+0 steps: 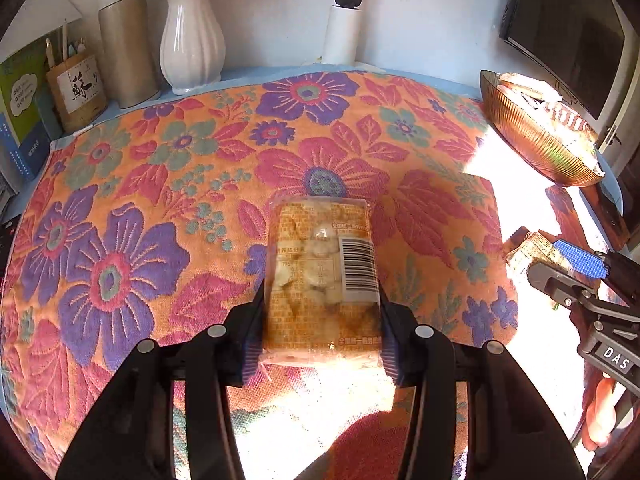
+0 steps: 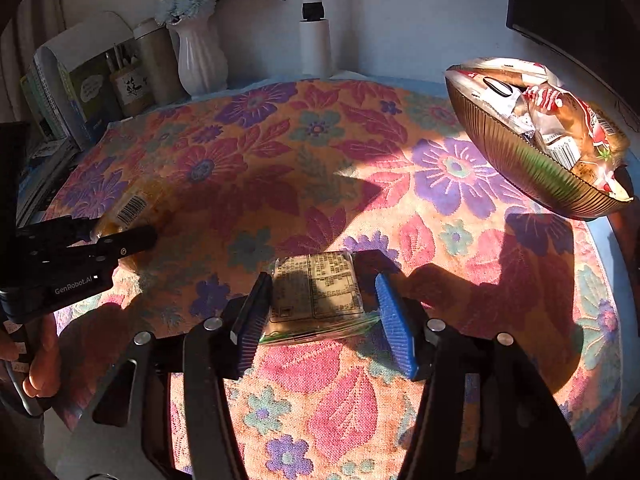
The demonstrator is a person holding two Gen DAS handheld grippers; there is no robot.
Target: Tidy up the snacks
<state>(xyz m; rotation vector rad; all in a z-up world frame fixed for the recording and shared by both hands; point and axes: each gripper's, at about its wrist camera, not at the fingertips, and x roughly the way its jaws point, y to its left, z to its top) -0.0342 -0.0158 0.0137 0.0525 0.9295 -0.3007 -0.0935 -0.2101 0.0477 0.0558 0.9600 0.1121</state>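
Note:
An orange clear-windowed snack packet with a barcode sits between the pads of my left gripper, which is shut on it just over the floral cloth. The right wrist view catches that gripper at the far left, with the packet poking out past its fingers. My right gripper is shut on a flat tan packet covered in printed text, low over the cloth. In the left wrist view that gripper and its packet show at the right edge. A ribbed bronze bowl holding several snack packets stands at the far right.
The floral cloth covers the table. Along the back stand a white vase, a beige flask, a pen holder, books and a white lamp post. A dark monitor hangs at the back right. A hand grips the left tool.

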